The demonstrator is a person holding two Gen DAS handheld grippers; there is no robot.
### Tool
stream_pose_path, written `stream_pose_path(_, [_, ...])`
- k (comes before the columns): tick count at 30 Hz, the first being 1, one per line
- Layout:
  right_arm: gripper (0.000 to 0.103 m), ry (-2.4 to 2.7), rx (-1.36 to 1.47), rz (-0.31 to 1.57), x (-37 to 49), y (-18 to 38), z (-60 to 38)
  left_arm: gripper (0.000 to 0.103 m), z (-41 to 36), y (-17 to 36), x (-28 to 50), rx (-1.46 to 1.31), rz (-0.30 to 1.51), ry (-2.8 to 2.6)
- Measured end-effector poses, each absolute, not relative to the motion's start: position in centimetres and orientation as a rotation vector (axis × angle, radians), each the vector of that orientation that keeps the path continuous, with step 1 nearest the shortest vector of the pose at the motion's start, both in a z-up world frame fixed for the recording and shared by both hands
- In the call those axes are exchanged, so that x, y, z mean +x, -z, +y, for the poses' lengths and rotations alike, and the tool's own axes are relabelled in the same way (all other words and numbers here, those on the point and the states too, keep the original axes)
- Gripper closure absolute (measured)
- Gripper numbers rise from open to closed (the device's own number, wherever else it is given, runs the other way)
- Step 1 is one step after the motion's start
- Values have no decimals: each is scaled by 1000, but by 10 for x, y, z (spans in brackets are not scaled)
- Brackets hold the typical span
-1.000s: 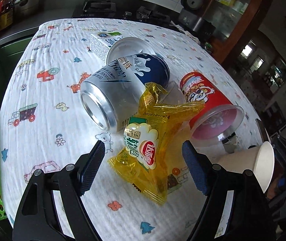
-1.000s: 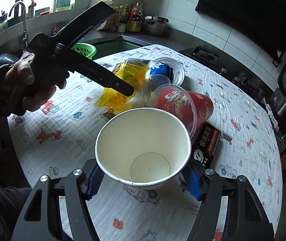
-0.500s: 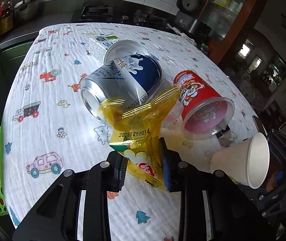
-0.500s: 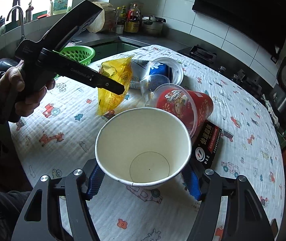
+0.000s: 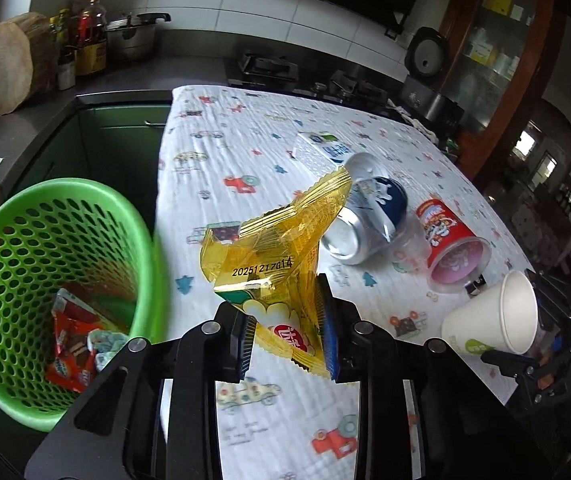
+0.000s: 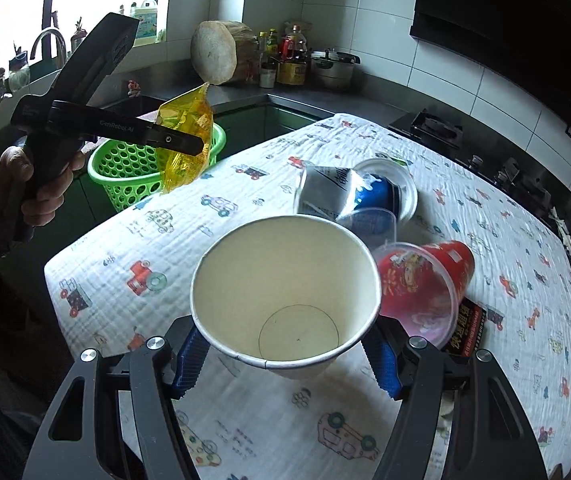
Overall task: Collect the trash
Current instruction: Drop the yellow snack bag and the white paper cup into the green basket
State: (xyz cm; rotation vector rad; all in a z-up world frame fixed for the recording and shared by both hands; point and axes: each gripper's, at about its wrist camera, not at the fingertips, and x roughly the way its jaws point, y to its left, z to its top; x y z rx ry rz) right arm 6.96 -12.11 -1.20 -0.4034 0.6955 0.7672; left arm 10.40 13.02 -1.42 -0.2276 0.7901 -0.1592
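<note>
My left gripper (image 5: 287, 328) is shut on a yellow snack wrapper (image 5: 281, 248), which hangs clear of the table near its left edge; the right wrist view shows that wrapper (image 6: 185, 144) in front of the green basket (image 6: 125, 168). The green basket (image 5: 17, 220) stands left of the table and holds a red wrapper (image 5: 71, 348). My right gripper (image 6: 287, 356) is shut on a white paper cup (image 6: 285, 280), mouth toward the camera; the left wrist view has that cup (image 5: 493, 320) at the right.
On the patterned tablecloth (image 5: 253, 152) lie a silver and blue can (image 5: 365, 216), a white carton (image 5: 317, 150), a red plastic cup (image 5: 449, 240) and a dark packet (image 6: 467, 330). A person's hand (image 6: 45, 188) holds the left gripper. Kitchen counters with bottles and a pot lie beyond.
My left gripper closed on the yellow wrapper, lifted it off the table and carried it left toward the green basket. The right gripper with the paper cup shifted slightly.
</note>
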Motion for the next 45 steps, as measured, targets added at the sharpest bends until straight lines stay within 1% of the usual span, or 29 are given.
stream_pose_path(3, [37, -804, -383, 696, 76, 6, -99, 75, 175, 14, 102, -249, 795, 64])
stream_pose_path(7, [37, -855, -332, 712, 88, -2, -67, 75, 225, 26, 104, -281, 837, -47])
stream_pose_path(14, [37, -920, -249, 716, 116, -20, -4, 72, 278, 60, 101, -308, 921, -169])
stream_pose_path(15, [37, -928, -242, 716, 120, -22, 6, 66, 283, 64, 100, -313, 928, -176])
stream_pose_path(16, [37, -935, -236, 717, 123, -23, 17, 56, 286, 67, 98, -320, 937, -185])
stream_pose_path(20, [37, -971, -202, 735, 135, -25, 54, 50, 297, 75, 91, -346, 934, -195])
stream_pose_path(22, [37, -988, -184, 745, 141, -24, 71, 43, 305, 76, 85, -365, 922, -203])
stream_pose_path(26, [37, -1017, -145, 779, 152, -20, 105, 35, 320, 72, 72, -403, 889, -224])
stream_pose_path(31, [37, -1029, -124, 813, 161, -10, 143, 31, 337, 65, 55, -444, 845, -242])
stream_pose_path(35, [37, -1014, -127, 838, 168, 0, 167, 31, 343, 60, 45, -453, 823, -254])
stream_pose_path(37, [33, -1017, -119, 859, 170, 5, 174, 31, 345, 57, 42, -456, 815, -257])
stream_pose_path(38, [25, -1017, -118, 863, 170, 7, 177, 30, 345, 56, 40, -455, 811, -259])
stream_pose_path(39, [20, -1013, -123, 859, 169, 8, 179, 29, 346, 54, 39, -454, 807, -262])
stream_pose_path(45, [20, -1019, -135, 846, 162, 7, 171, 28, 344, 48, 37, -455, 794, -265])
